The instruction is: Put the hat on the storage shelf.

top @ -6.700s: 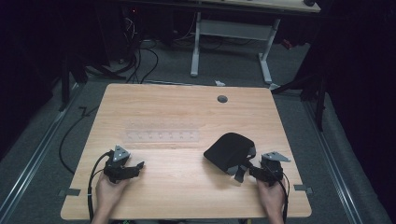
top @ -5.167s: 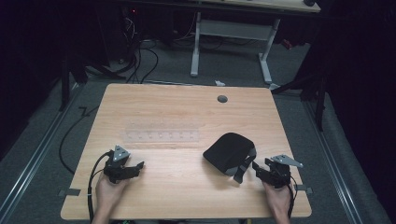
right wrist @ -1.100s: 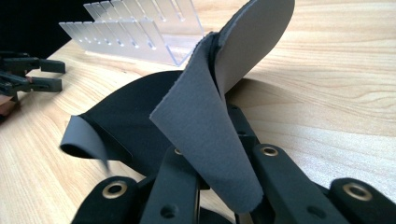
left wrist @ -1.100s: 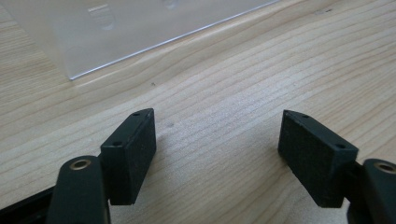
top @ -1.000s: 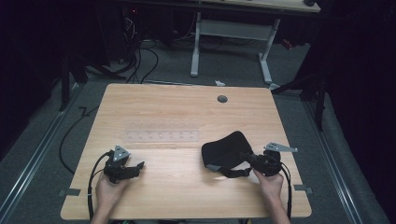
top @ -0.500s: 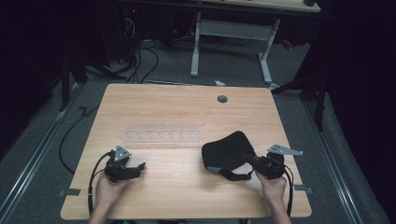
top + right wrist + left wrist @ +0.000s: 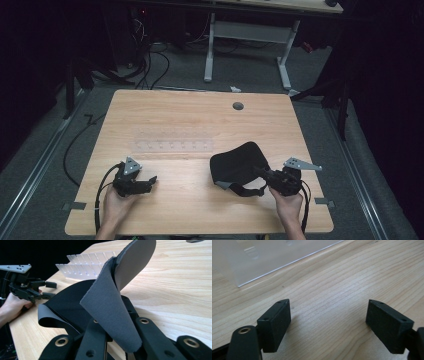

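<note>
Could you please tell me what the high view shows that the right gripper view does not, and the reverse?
The high view alone takes in the grey carpeted floor and the white-legged desk beyond. The right gripper view alone reveals the right tool shut on a folded-up edge of the black flexible fabric pad. Both share the wooden table, the clear plastic tray, the pad and the left tool, which is open.

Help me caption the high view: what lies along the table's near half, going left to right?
Left gripper → black pad → right gripper, shut on the pad's edge.
</note>
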Motion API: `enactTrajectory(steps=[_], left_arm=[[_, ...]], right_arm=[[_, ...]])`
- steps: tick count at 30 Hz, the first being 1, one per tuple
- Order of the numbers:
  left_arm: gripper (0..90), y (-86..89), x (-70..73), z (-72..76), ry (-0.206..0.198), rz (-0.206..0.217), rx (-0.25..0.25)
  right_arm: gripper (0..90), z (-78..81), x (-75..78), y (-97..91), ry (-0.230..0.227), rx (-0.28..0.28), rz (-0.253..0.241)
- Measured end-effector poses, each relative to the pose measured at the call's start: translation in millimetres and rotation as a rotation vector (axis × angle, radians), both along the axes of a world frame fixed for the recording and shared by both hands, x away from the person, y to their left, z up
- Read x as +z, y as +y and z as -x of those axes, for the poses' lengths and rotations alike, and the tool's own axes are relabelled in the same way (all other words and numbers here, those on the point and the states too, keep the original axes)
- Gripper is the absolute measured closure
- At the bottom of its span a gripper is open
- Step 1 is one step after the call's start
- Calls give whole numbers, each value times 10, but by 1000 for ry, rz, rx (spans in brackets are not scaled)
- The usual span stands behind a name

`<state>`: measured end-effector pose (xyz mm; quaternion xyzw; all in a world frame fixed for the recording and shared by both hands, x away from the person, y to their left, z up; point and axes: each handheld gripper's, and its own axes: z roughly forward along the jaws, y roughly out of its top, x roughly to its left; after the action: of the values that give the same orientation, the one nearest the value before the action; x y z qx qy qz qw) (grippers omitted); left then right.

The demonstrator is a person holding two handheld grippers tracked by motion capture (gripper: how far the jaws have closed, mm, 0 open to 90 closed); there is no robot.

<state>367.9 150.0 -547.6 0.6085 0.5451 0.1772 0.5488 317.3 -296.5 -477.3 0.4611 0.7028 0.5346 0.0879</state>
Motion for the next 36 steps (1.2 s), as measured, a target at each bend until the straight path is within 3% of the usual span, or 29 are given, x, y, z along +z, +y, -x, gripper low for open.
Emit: enactTrajectory(steps=[3, 8, 20, 25, 30, 36], left_arm=[[216, -12, 20, 18, 4, 22, -20], [228, -61, 78, 86, -22, 36, -47], [258, -252, 223, 302, -69, 62, -169], [258, -419, 308, 434, -110, 47, -239], [246, -556, 378, 528, -124, 45, -306], [232, -652, 401, 573, -129, 45, -353]], right_arm=[[852, 11, -5, 30, -3, 3, -7], [852, 23, -16, 80, 8, 9, -14], [852, 44, 15, 245, 19, 33, -21], [851, 59, 26, 346, 15, 62, -27], [851, 47, 14, 464, 17, 84, -27], [851, 45, -25, 579, 27, 104, -27]])
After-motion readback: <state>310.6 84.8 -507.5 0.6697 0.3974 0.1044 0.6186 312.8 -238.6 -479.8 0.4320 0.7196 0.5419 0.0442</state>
